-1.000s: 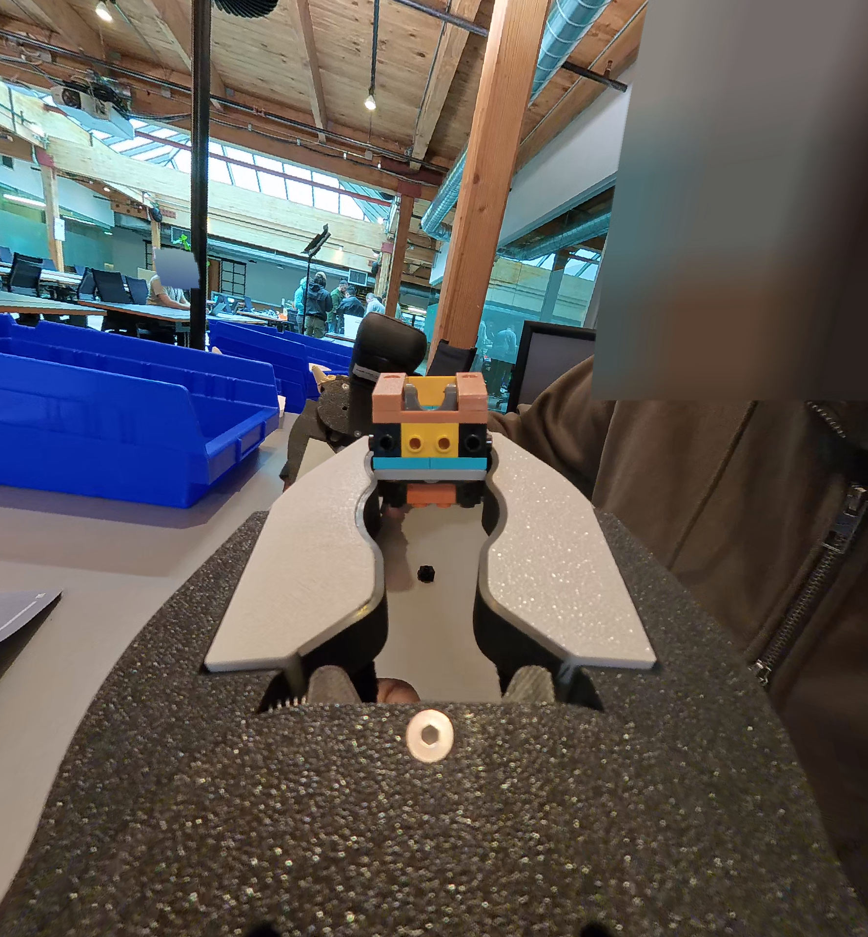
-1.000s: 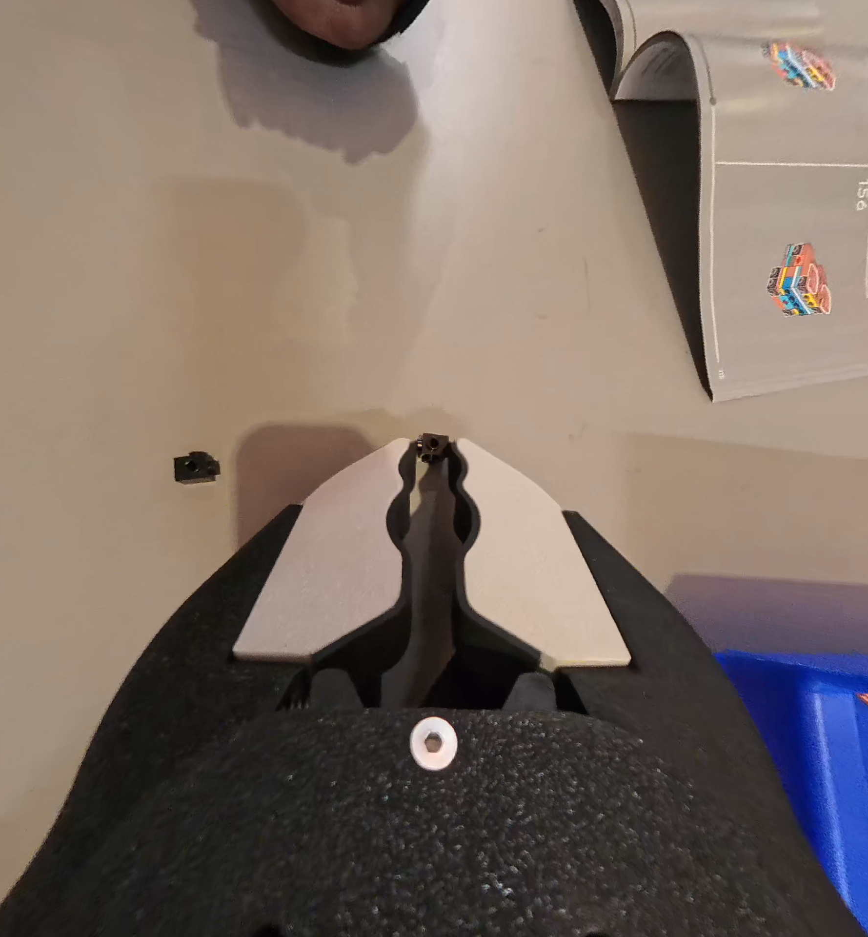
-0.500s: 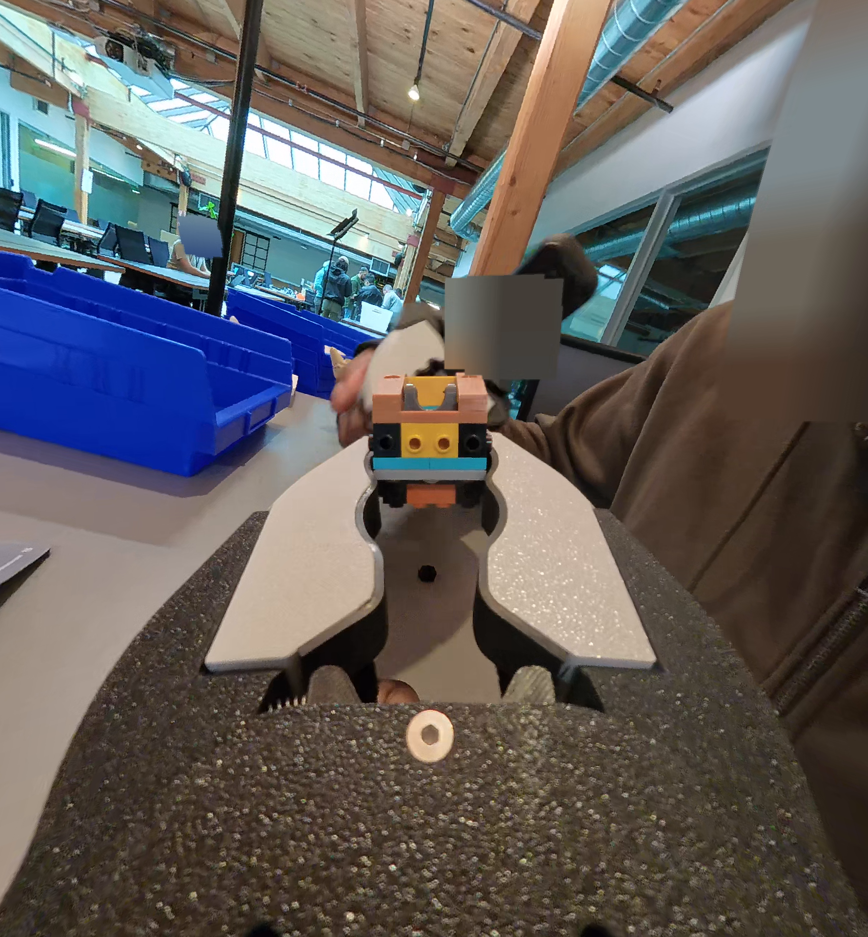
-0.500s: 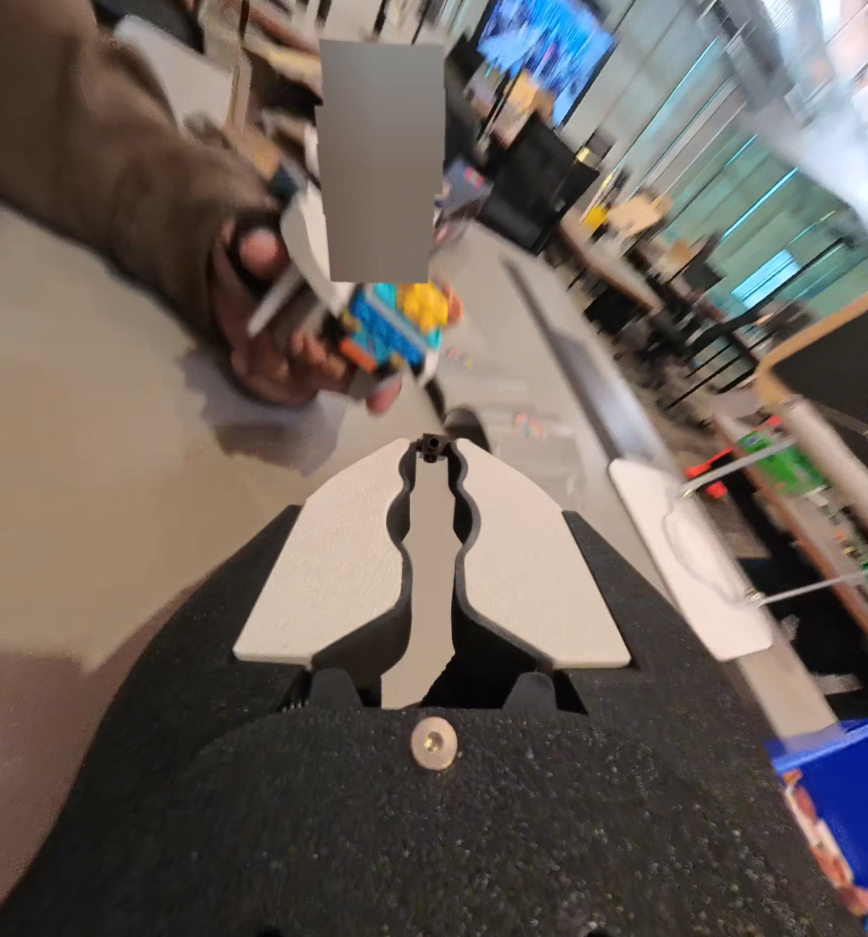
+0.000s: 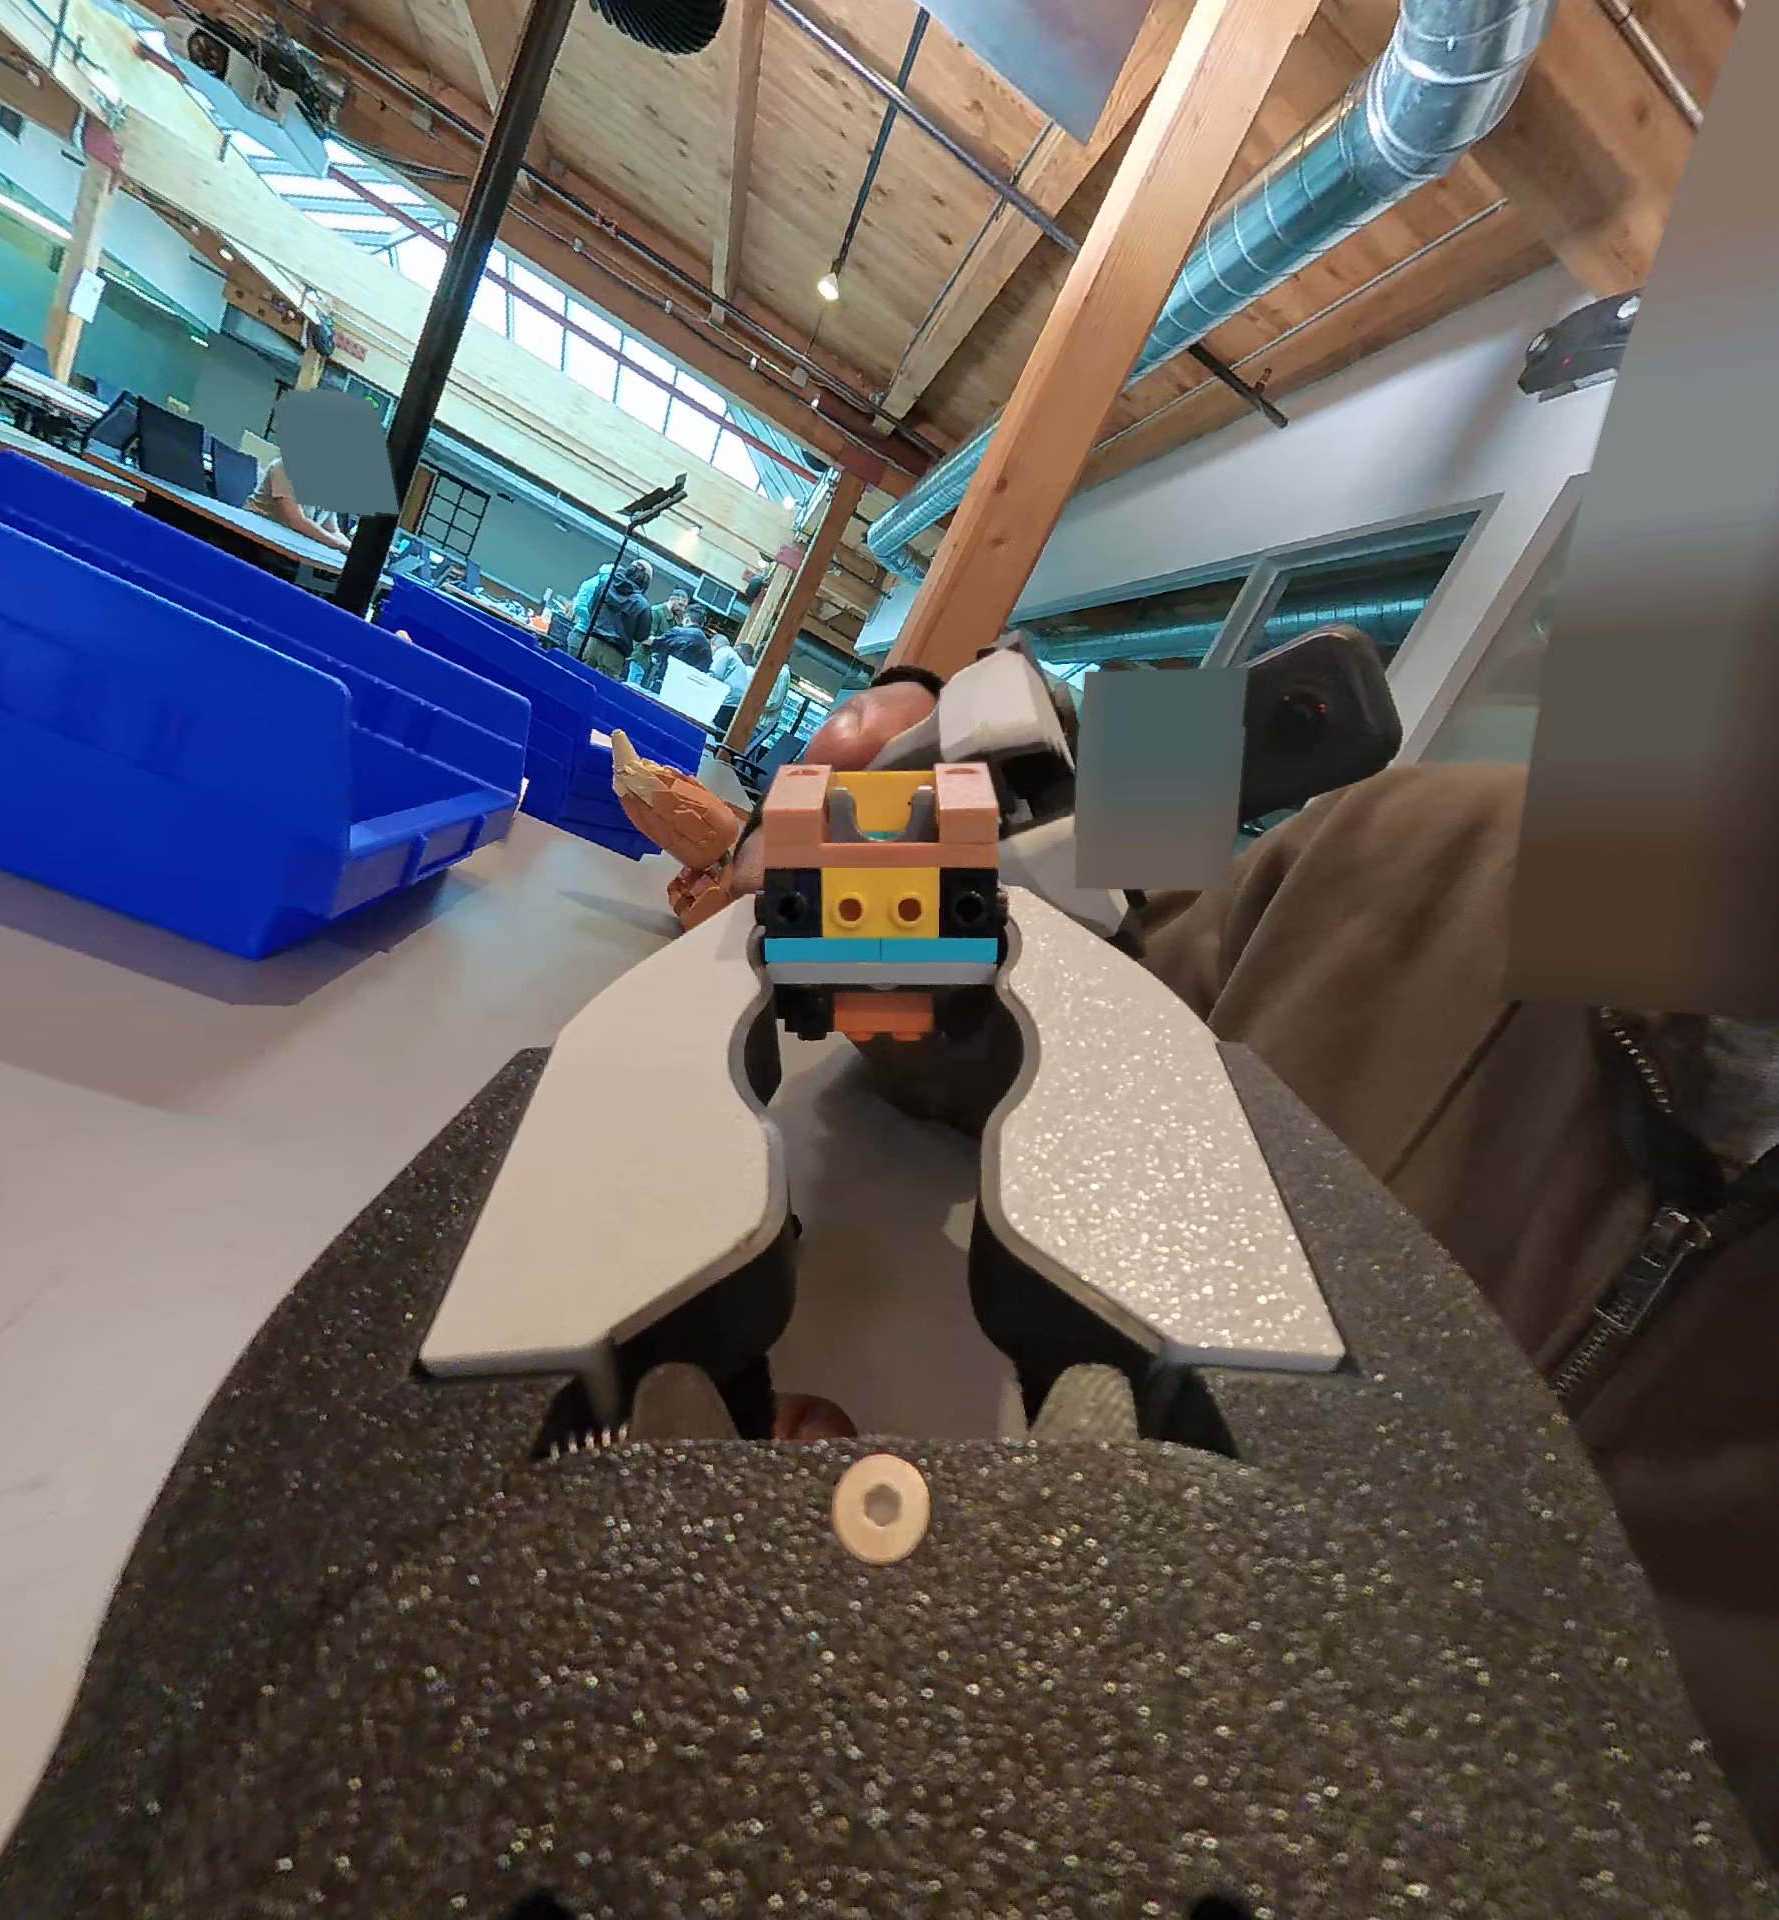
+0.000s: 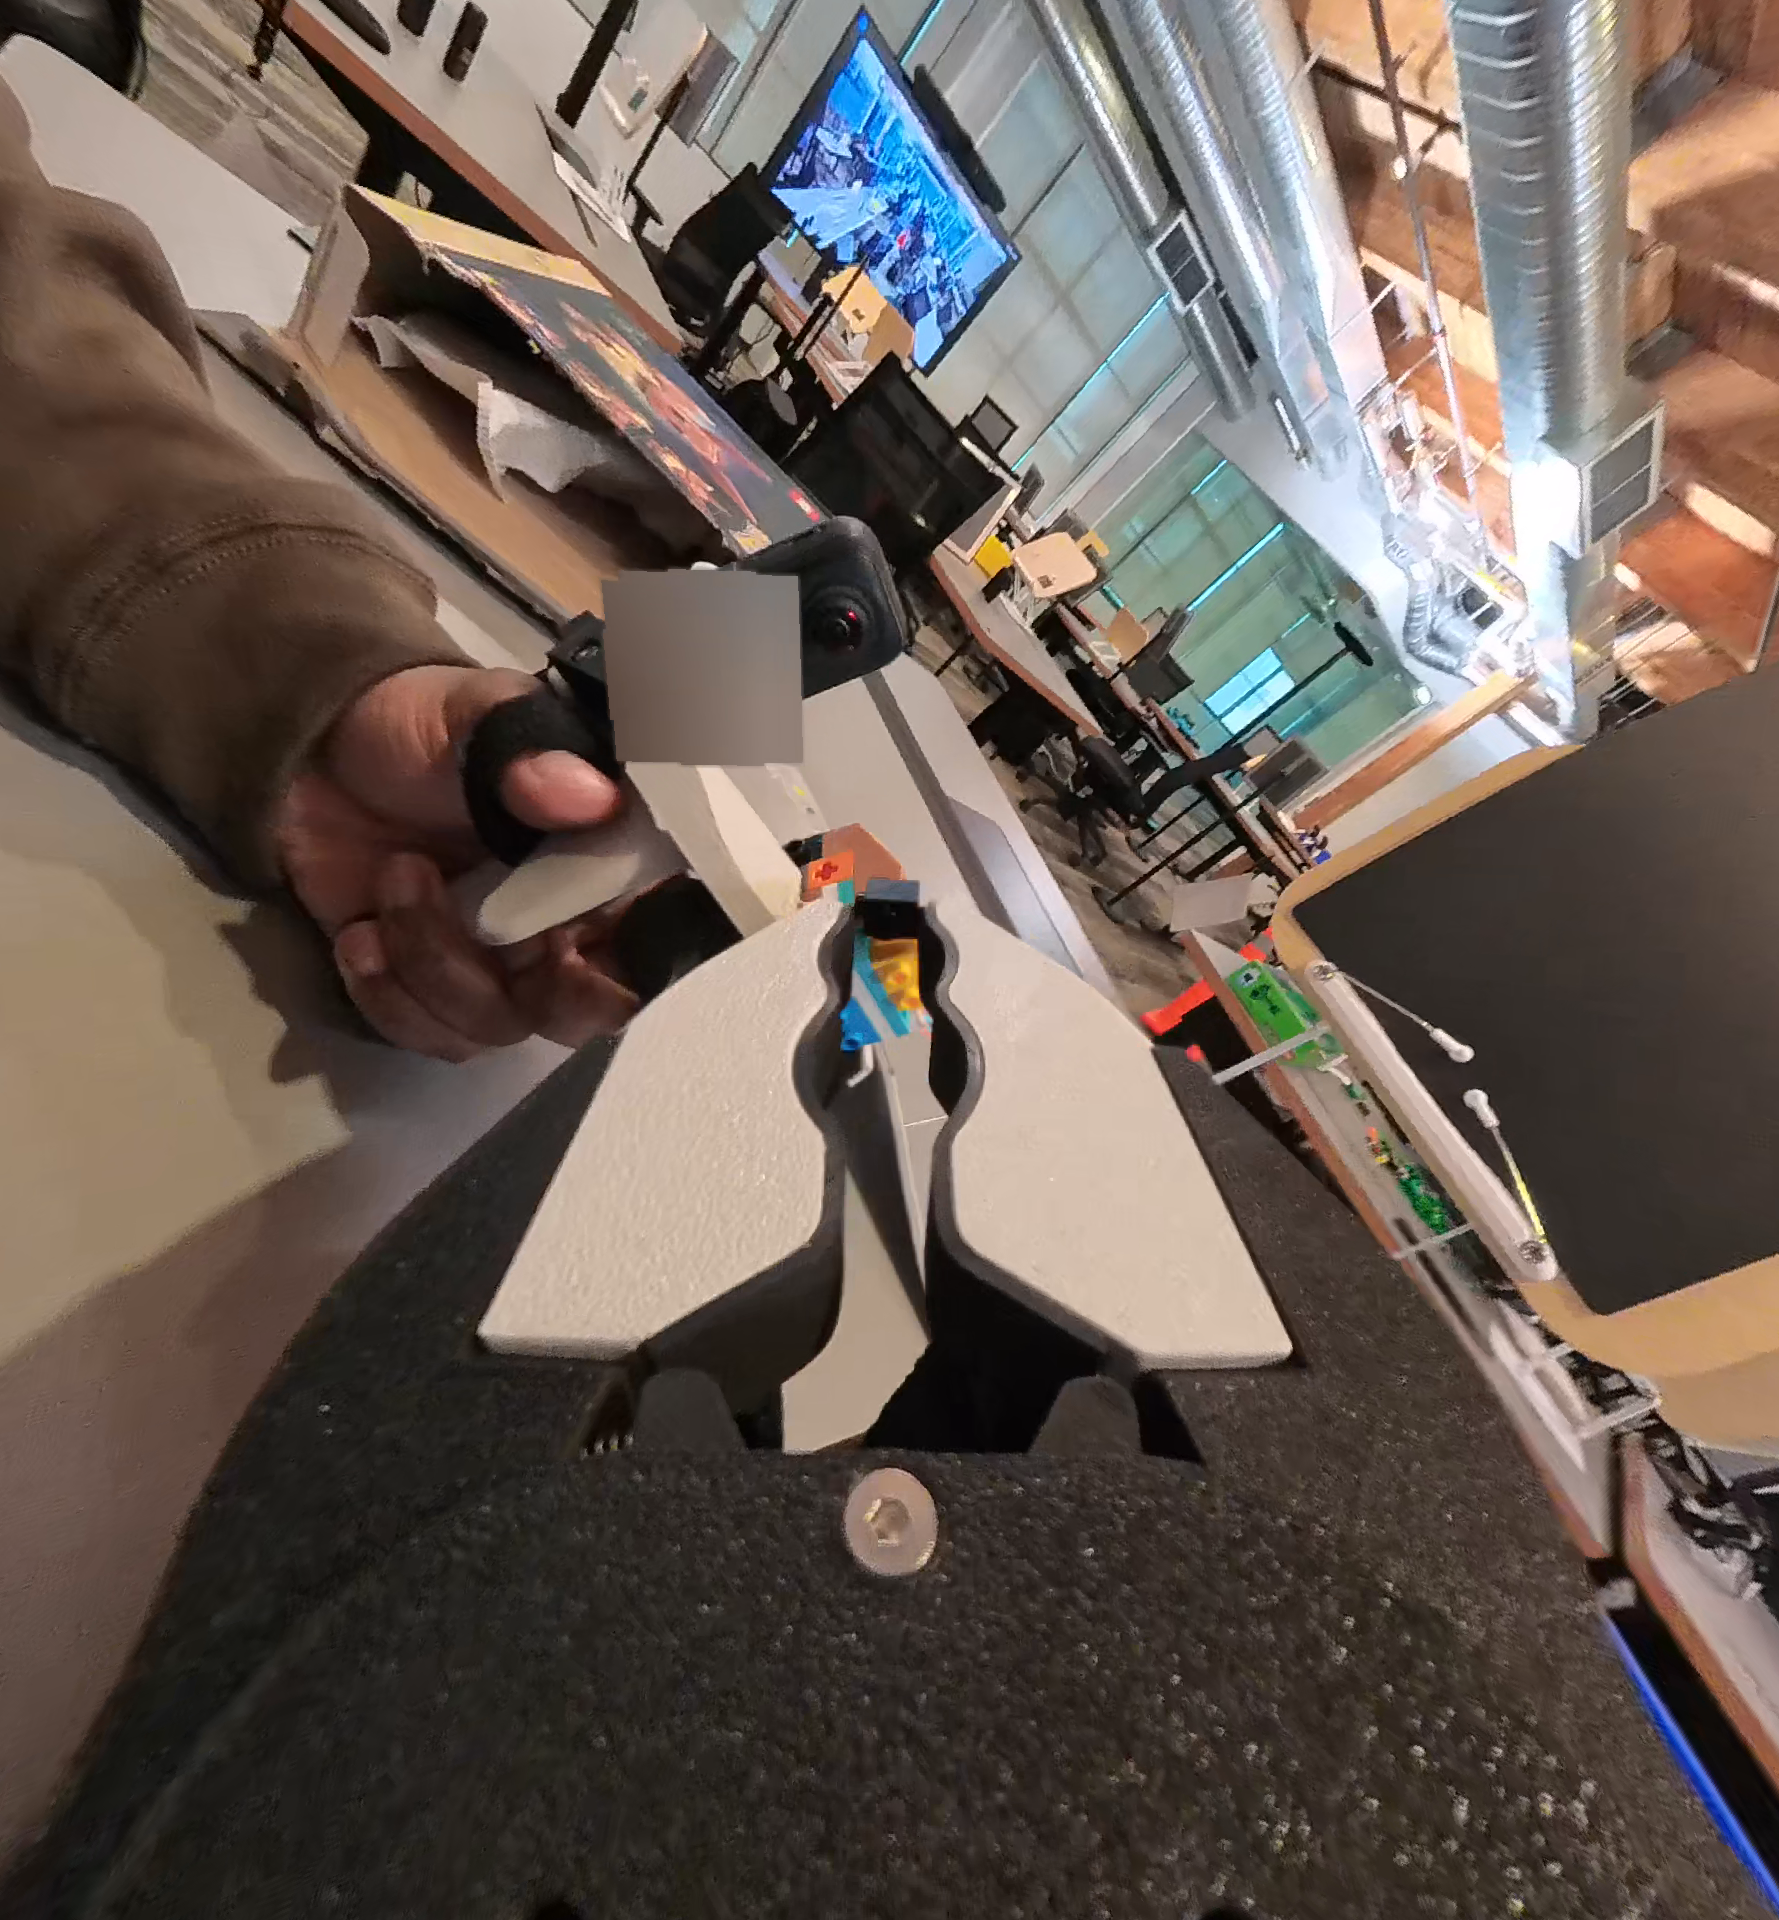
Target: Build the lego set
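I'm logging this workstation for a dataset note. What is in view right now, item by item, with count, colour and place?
lego assembly: one, tan, yellow, black, teal and orange, clamped at the left gripper's tips
small black brick: one, black, pinched at the right gripper's tips, close to the assembly
brown lego figure: one, brown and tan, on the table behind the assembly
storage bins: several, blue, on the table to the left
table: one, grey, under everything
lego box: one, cardboard with printed lid, at the table's far side
wall screen: one, lit, in the background
left gripper: one, grey fingers, black body
right gripper: one, same build
hand: one, brown sleeve, holding the left gripper
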A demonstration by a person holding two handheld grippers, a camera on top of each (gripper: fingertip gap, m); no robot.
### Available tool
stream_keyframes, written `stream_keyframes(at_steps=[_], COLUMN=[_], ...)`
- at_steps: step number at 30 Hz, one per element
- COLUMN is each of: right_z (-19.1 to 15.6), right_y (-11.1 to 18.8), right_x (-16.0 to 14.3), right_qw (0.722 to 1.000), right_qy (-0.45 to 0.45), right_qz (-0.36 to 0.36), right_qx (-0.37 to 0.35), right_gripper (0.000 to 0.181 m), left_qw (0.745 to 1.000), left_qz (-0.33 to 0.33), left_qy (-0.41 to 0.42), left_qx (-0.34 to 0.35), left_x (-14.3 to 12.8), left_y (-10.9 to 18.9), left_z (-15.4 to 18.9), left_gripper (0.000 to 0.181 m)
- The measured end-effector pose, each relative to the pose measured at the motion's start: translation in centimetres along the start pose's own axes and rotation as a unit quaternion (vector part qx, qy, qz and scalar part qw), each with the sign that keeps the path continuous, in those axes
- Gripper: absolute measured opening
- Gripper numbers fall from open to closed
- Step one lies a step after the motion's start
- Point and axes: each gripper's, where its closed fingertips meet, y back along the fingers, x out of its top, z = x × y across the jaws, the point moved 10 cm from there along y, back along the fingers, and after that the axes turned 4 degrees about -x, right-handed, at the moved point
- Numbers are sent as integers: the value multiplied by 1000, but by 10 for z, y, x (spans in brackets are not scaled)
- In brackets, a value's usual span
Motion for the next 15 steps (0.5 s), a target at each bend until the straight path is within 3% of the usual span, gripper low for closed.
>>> stream_keyframes(at_steps=[15], right_z=[6], right_y=[3], right_x=[-3], right_qw=[1000], right_qy=[-22], right_qz=[-2], right_qx=[16], right_gripper=[10], left_qw=[1000], left_qz=[-7], left_qy=[8], left_qx=[-5], left_x=[-1], left_y=[-1], left_z=[0], left_gripper=[37])
